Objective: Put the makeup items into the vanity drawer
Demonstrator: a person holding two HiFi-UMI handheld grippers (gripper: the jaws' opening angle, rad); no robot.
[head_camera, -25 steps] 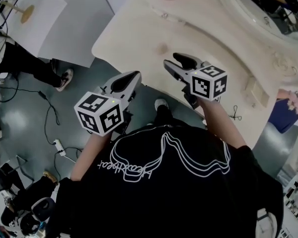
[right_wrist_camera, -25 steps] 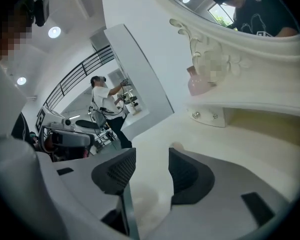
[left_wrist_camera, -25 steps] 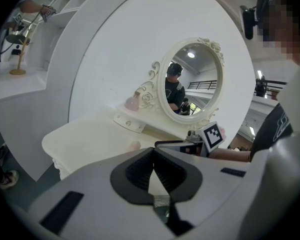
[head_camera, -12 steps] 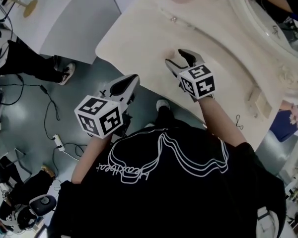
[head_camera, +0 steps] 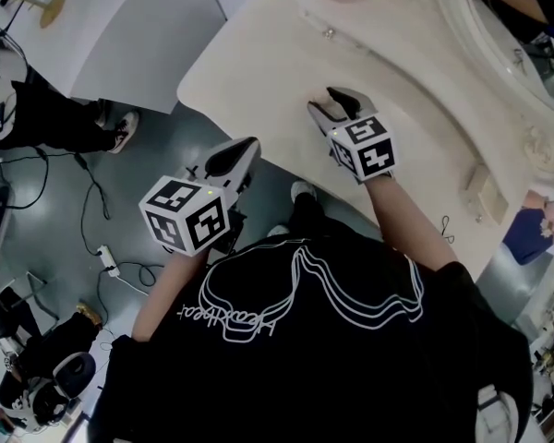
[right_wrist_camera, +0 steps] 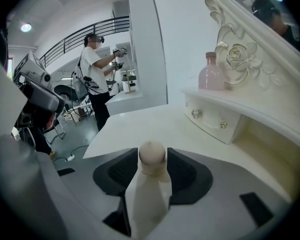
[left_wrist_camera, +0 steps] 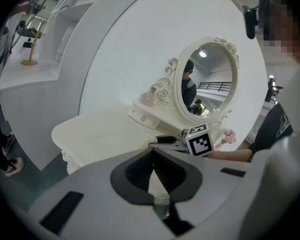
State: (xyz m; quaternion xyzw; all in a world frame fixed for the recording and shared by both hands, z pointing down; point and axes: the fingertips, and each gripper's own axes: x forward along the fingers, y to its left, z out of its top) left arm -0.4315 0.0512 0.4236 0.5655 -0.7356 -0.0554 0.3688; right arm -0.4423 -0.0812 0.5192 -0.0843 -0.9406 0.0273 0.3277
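A small round beige makeup item sits at the tips of my right gripper. The jaws have just been closing and their pads now meet its sides. In the head view the right gripper is low over the cream vanity top, and it hides the item. My left gripper hangs off the vanity's front edge, shut with nothing in it. From there the right gripper shows on the tabletop. A small drawer with round knobs sits shut under the mirror shelf.
A pink bottle stands on the shelf beside the oval mirror. A person stands at a white unit in the background. Someone's legs and cables are on the floor at left.
The right gripper has moved forward and down over the vanity top to the beige item that lay bare there. Its jaws now enclose the item. The left gripper has barely shifted.
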